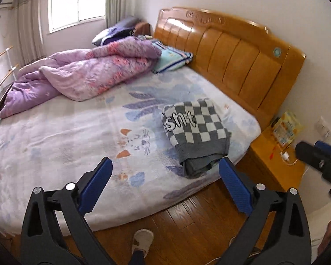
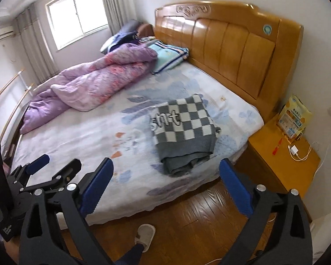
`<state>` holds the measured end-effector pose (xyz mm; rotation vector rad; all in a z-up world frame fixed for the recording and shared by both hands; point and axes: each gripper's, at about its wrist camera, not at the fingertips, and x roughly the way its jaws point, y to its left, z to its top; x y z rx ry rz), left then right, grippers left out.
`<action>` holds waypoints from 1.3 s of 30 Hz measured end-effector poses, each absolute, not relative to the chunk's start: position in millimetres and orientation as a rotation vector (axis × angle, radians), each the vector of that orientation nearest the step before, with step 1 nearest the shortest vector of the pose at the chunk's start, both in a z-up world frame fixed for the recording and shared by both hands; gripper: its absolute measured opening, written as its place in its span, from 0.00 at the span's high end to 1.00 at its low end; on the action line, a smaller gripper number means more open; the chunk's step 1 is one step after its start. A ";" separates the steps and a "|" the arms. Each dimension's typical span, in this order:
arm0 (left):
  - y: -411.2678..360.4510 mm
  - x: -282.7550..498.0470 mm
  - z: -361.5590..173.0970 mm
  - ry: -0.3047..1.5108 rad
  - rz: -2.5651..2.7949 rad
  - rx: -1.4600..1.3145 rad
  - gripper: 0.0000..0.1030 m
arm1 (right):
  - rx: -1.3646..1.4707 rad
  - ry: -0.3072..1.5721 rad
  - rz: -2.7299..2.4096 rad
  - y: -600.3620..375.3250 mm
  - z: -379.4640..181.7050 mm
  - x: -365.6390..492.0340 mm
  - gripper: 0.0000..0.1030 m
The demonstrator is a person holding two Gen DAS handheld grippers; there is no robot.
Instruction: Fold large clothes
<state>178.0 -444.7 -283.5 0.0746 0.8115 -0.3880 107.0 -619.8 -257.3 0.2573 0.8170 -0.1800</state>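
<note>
At far left of the white floral-print bed sheet (image 1: pixel 55 132) lies a rumpled purple floral quilt (image 1: pixel 81 75), with a folded teal striped blanket (image 1: pixel 172 59) against the glossy orange wooden headboard (image 1: pixel 231 55). The left gripper (image 1: pixel 165 170), with black arms and blue pads, has its jaws spread wide with nothing between them, raised clear of the bed. The grey-and-white checkered knit sweater (image 1: pixel 198 130) lies folded into a compact rectangle near the bed's right edge, lettering uppermost and its plain grey hem toward the camera; the fold appears complete. The knit should handle as soft, limp and moderately heavy, and is neither slippery nor fragile, though loose layers will slide apart if lifted by one ply. Should it need moving, pinch through all layers at the two near corners of the grey hem. The right gripper (image 2: pixel 165 172) is likewise wide open and empty. At far right stands an orange wooden nightstand (image 2: pixel 282 154) carrying a yellow carton (image 2: pixel 294 117) and a white charger (image 2: pixel 294 149)
</note>
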 end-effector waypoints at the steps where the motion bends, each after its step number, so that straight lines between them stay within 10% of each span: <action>1: -439.3 169.6 -271.9 0.804 -0.383 0.074 0.05 | 0.250 0.808 -0.174 -612.7 -247.2 100.1 0.09; 39: -224.3 -10.0 -42.0 0.532 -0.251 0.095 0.05 | 0.094 0.628 -0.074 -392.0 -66.7 -17.0 0.07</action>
